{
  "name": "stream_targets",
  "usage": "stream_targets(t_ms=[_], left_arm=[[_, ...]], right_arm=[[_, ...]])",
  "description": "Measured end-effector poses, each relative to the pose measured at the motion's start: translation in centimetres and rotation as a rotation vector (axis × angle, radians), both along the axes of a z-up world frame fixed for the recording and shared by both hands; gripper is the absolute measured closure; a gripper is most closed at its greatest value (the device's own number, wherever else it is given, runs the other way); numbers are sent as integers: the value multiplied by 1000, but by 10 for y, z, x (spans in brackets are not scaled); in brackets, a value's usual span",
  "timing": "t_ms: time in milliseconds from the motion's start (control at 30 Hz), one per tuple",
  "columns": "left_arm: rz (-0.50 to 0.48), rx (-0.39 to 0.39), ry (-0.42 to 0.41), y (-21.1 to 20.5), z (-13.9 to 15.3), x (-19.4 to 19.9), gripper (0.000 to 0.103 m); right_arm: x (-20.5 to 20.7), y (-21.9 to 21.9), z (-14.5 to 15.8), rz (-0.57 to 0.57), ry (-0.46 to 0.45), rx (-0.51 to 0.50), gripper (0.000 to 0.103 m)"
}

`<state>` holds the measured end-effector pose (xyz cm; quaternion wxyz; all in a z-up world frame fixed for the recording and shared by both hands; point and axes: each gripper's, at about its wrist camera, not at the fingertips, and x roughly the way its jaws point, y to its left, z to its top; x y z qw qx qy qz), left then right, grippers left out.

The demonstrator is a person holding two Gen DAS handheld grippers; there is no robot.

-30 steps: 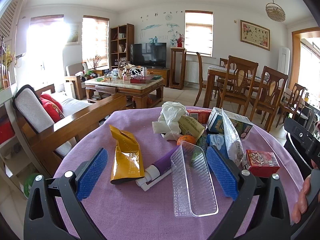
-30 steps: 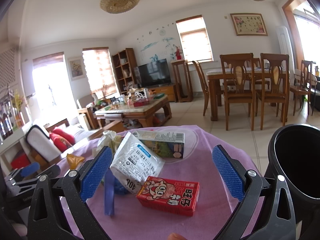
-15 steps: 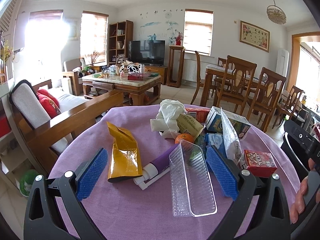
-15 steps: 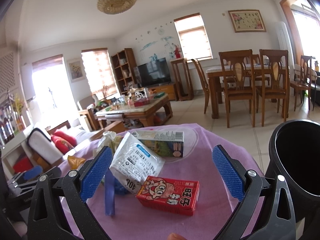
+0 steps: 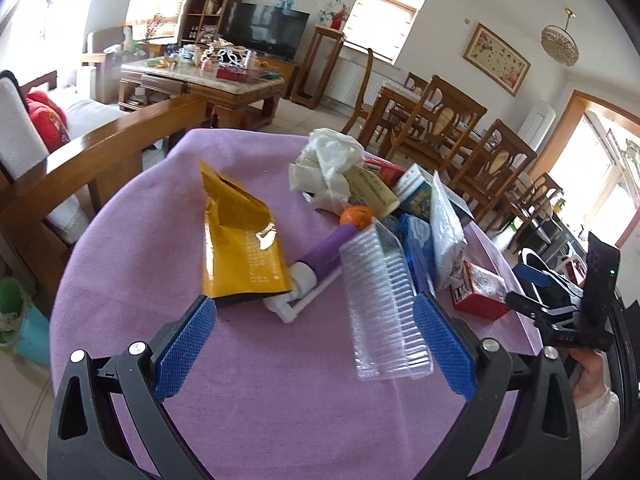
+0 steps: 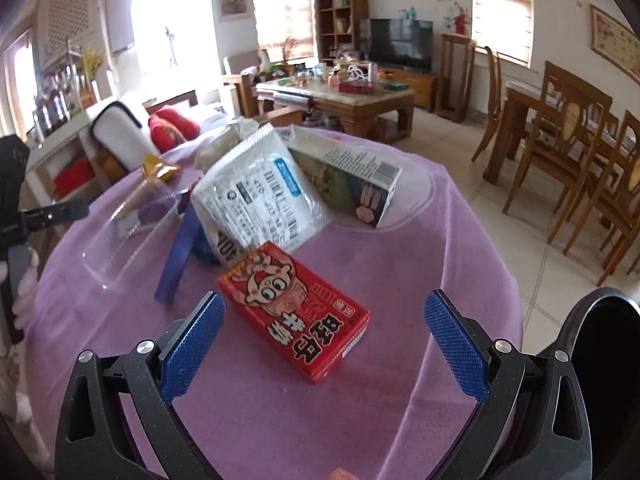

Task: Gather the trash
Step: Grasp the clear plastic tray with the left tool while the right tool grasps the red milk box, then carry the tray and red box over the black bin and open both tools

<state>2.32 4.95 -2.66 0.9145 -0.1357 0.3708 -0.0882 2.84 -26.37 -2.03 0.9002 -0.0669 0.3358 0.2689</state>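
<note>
Trash lies on a round table with a purple cloth (image 5: 256, 408). My left gripper (image 5: 316, 344) is open above the cloth, facing a gold foil pouch (image 5: 240, 240), a purple-and-white tube (image 5: 316, 272) and a clear plastic tray (image 5: 384, 308). Behind them lie crumpled white tissue (image 5: 328, 160), an orange (image 5: 357, 216) and cartons. My right gripper (image 6: 324, 340) is open just above a red drink carton (image 6: 296, 312); it also shows in the left wrist view (image 5: 480, 288). A white plastic packet (image 6: 256, 196) and a green-blue carton (image 6: 352, 180) lie beyond it.
A black trash bin (image 6: 608, 344) stands at the table's right edge. A wooden sofa (image 5: 80, 152) is to the left, a coffee table (image 5: 208, 80) behind, and dining chairs (image 5: 460, 128) to the right. The right gripper shows in the left wrist view (image 5: 556, 296).
Both grippers have tilted down and moved closer to the table. The right gripper now hangs over the red drink carton. Both stayed open.
</note>
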Motion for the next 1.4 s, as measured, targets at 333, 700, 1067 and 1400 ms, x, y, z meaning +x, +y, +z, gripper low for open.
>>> stream_targets(t_ms=[333,700,1067,1400], left_arm=[[-54,43,55,-53,-16,27,38],[-42,7,116,-36,-27,31,85],[-156,30,-109,-74,29,-28,85],[-401,66,-161,-218,55,-17,85]], right_arm=[[10,34,-9,181,36,-111,17],[-10,57,-10,179,61,-82,51],[-67,-10,23,91,86,374,51],[-113,-188,40,-235,-18,505,51]])
